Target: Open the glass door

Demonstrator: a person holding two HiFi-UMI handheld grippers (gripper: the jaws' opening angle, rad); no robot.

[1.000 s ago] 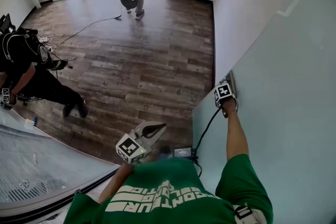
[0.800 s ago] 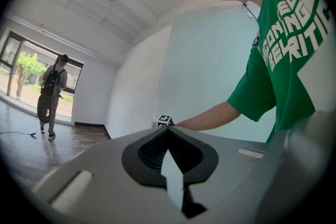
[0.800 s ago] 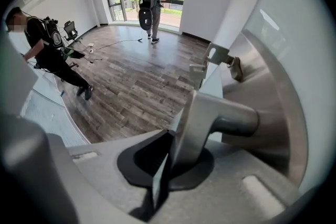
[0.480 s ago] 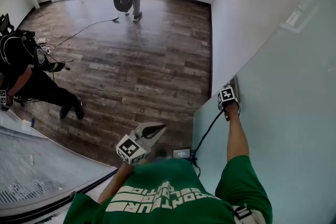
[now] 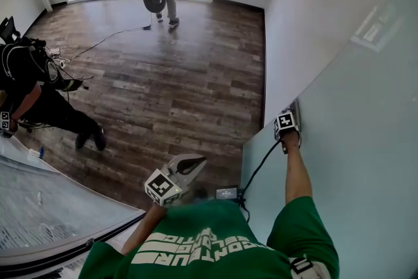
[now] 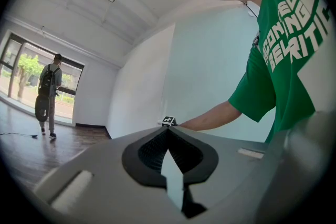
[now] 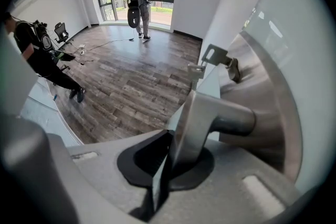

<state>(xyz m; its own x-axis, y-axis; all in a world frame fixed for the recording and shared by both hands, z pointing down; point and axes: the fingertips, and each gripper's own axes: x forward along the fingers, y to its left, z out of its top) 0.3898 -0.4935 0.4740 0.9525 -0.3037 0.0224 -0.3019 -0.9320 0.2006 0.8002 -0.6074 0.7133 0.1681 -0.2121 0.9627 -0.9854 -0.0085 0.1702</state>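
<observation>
— Where is your tool at this moment?
— My right gripper (image 7: pixel 172 159) has its jaws pressed together on the brushed silver metal lever handle (image 7: pixel 210 113). The flat bar of the handle stands up between the pads. It then bends into a round shank that runs off to my right into a round metal plate (image 7: pixel 265 113) on the pale frosted glass door (image 5: pixel 353 166).
— So which way does the door lie from the grip?
— It stands tall and upright along my right side. Its free edge is just beyond the handle, and the dark wood-plank floor (image 5: pixel 163 75) is open to the left of it. I judge the coming move turns on that: the handle sits near the free edge, so the panel should swing about its other side.
— And your arm?
— My right arm reaches forward, almost straight, and the wrist is bent so the tool tips down onto the lever. My left gripper (image 5: pixel 193 161) is closed on nothing, held level in front of my chest and well apart from the door, so the right hand is the nearer one
</observation>
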